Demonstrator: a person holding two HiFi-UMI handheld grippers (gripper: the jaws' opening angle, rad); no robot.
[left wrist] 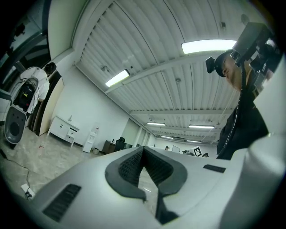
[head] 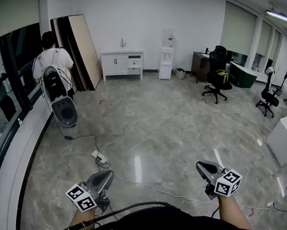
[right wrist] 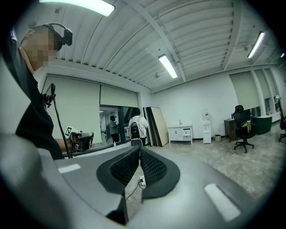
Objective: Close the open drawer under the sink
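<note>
A white sink cabinet (head: 122,62) with a tap on top stands against the far wall, and its small drawer (head: 134,62) is on the right side. It is far off and looks tiny in the left gripper view (left wrist: 65,129) and the right gripper view (right wrist: 180,133). My left gripper (head: 105,176) is low at the left, held over the floor, shut with nothing in it (left wrist: 142,148). My right gripper (head: 201,167) is at the right, also shut and empty (right wrist: 137,146). Both point across the room toward the far wall.
A person in white (head: 52,61) stands by a grey machine (head: 63,106) at the left. Boards (head: 79,49) lean on the wall beside the cabinet. A power strip (head: 100,158) and cables lie on the floor ahead. A water dispenser (head: 165,60), office chairs (head: 218,81) and a white box (head: 286,137) stand to the right.
</note>
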